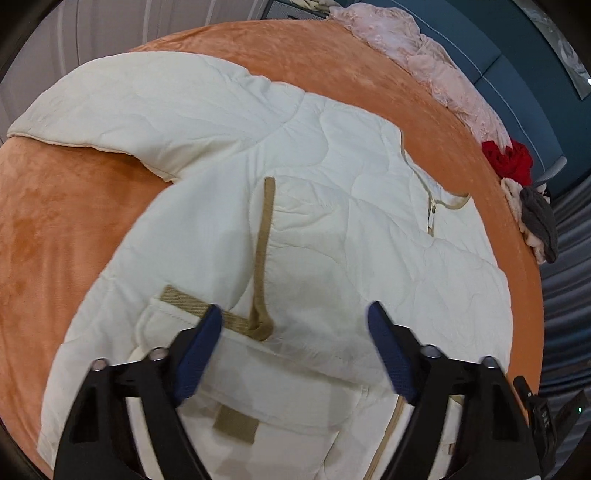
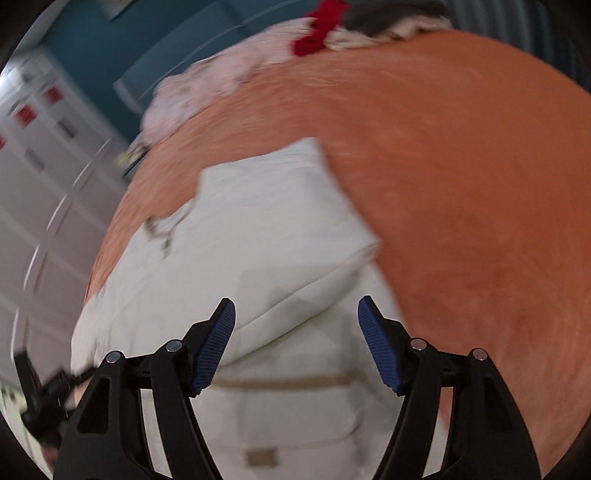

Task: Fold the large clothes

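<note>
Left wrist view is taken from above the jacket (image 1: 295,206), close, angled down and forward along the spread fingers (image 1: 201,350) toward the pile of clothes (image 1: 509,162) at the far edge of the orange cover (image 1: 55,229). Right wrist view is likewise close, angled down, blurred. Jacket (image 2: 258,236), cover (image 2: 461,166) and pile (image 2: 314,29) are shared by both.

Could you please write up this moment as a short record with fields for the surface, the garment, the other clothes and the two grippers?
surface: orange blanket covering the work area
garment: cream quilted jacket with tan trim, lying spread out, one sleeve folded across its body
other clothes: pink lace garment, red garment, grey garment, all along the far edge
left gripper: open, above the jacket's hem, holding nothing
right gripper: open, above the jacket, holding nothing
</note>
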### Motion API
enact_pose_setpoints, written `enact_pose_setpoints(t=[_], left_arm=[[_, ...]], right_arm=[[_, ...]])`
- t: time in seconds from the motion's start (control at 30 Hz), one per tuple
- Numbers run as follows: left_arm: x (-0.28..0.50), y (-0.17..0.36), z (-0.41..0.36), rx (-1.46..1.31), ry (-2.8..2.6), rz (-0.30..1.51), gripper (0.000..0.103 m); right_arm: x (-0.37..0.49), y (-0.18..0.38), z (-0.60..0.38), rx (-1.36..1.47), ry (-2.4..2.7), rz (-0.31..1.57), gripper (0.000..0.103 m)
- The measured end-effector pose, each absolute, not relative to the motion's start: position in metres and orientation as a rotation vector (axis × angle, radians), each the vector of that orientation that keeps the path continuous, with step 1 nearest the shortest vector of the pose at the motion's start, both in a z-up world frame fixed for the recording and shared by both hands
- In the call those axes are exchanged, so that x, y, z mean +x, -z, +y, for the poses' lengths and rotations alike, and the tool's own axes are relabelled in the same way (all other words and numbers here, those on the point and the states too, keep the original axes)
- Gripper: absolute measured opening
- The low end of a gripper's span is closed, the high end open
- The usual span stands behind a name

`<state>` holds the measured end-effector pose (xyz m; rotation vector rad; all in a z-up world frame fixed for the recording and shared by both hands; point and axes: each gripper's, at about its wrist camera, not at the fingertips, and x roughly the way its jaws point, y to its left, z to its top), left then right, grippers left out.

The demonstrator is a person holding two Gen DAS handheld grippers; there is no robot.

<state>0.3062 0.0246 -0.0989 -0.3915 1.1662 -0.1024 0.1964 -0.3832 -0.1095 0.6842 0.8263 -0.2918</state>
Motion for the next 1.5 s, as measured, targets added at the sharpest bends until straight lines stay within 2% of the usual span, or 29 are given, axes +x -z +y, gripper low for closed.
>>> enact_pose_setpoints(t=[0.03, 0.07, 0.1, 0.13, 0.17, 0.27, 0.33, 0.4, 0.57, 0.73, 0.87, 0.93, 1.03, 1.13, 1.37, 1.5], left_arm=[[0.306, 0.101, 0.023, -0.372, 0.092, 1.172, 0.042], [0.308, 0.102, 0.020, -0.334, 0.065, 1.183, 0.033], [0.308, 0.103, 0.018, -0.305, 0.042, 1.182, 0.019], [0.309, 0.104, 0.018, -0.289, 0.032, 1.179, 0.007], [0.310, 0.103, 0.019, -0.279, 0.028, 1.173, 0.006], [0.306, 0.090, 0.028, -0.271, 0.032, 1.117, 0.004], [0.303, 0.078, 0.034, -0.252, 0.026, 1.068, 0.004], [0.300, 0.074, 0.036, -0.220, 0.017, 1.038, 0.004], [0.298, 0.115, 0.021, -0.121, -0.006, 1.109, 0.005], [0.285, 0.131, 0.010, -0.029, -0.036, 1.023, 0.009], [0.277, 0.138, 0.000, 0.062, -0.070, 0.945, 0.010], [0.275, 0.139, -0.005, 0.096, -0.086, 0.927, 0.010], [0.276, 0.139, -0.005, 0.095, -0.088, 0.916, 0.010], [0.276, 0.140, -0.003, 0.085, -0.083, 0.909, 0.010], [0.272, 0.139, 0.001, 0.044, -0.065, 0.901, 0.011], [0.271, 0.142, 0.001, 0.039, -0.061, 0.888, 0.011]], right_arm=[[0.201, 0.116, -0.392, 0.713, 0.297, 0.833, 0.067], [0.204, 0.122, -0.396, 0.730, 0.303, 0.840, 0.067], [0.210, 0.129, -0.401, 0.757, 0.311, 0.852, 0.065], [0.215, 0.134, -0.406, 0.784, 0.307, 0.857, 0.055], [0.218, 0.137, -0.407, 0.796, 0.292, 0.853, 0.038], [0.228, 0.121, -0.402, 0.748, 0.240, 0.825, 0.012], [0.224, 0.095, -0.389, 0.678, 0.209, 0.750, 0.012], [0.220, 0.087, -0.382, 0.615, 0.209, 0.724, 0.012], [0.232, 0.136, -0.380, 0.553, 0.285, 0.875, 0.012], [0.236, 0.149, -0.368, 0.462, 0.311, 0.900, 0.015], [0.231, 0.136, -0.358, 0.386, 0.372, 0.900, 0.025], [0.215, 0.116, -0.352, 0.360, 0.438, 0.842, 0.029], [0.200, 0.082, -0.326, 0.336, 0.387, 0.726, 0.031], [0.222, 0.075, -0.279, 0.255, 0.220, 0.760, 0.033], [0.254, 0.132, -0.220, 0.222, 0.094, 0.912, 0.032], [0.243, 0.153, -0.219, 0.205, 0.109, 0.894, 0.033]])
